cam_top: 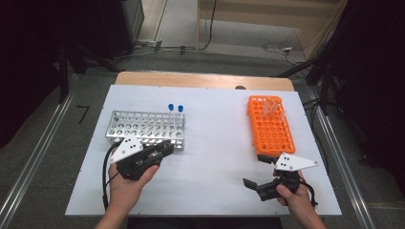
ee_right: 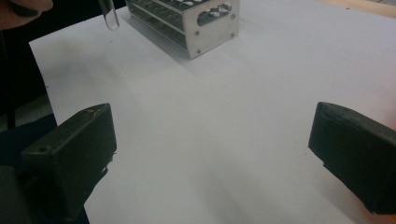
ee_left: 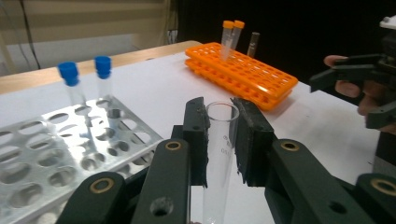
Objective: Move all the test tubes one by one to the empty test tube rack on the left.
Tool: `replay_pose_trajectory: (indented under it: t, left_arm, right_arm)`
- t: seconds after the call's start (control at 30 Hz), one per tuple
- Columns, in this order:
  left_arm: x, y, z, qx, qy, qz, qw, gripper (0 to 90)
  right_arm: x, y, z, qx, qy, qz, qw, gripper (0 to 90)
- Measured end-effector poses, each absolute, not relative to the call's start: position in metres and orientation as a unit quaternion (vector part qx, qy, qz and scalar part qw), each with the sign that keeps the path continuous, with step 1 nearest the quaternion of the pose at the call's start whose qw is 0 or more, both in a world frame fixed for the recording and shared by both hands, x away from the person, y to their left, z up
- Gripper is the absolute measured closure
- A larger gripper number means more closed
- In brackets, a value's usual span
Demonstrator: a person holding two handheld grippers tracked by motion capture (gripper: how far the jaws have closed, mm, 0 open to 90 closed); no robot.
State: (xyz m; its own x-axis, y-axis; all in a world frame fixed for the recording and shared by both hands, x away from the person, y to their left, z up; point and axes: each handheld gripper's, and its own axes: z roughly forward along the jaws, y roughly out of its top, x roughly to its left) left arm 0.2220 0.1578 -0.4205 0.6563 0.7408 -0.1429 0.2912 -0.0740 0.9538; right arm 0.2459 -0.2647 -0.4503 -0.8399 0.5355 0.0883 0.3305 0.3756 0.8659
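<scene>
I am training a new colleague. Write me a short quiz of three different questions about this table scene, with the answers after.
1. True or false: the left hand-held gripper is shut on a clear glass tube with no cap.
2. Which rack holds the two blue-capped tubes? A) the metal rack B) the orange rack
3. Fill in: the jaws of the right hand-held gripper stand wide ____, with nothing between them.

Key:
1. True; the pads press on the tube from both sides.
2. A; they stand at the far end of the metal rack.
3. open; only the white table lies under them.
</scene>
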Motion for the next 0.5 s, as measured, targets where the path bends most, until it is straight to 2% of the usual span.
replay_pose_trajectory:
  t: [0.5]
  left_arm:
    - [0.249, 0.177, -0.407, 0.691, 0.387, 0.214, 0.571, 76.3]
  right_arm:
    - [0.255, -0.315, -0.456, 0.318, 0.806, 0.481, 0.137, 2.3]
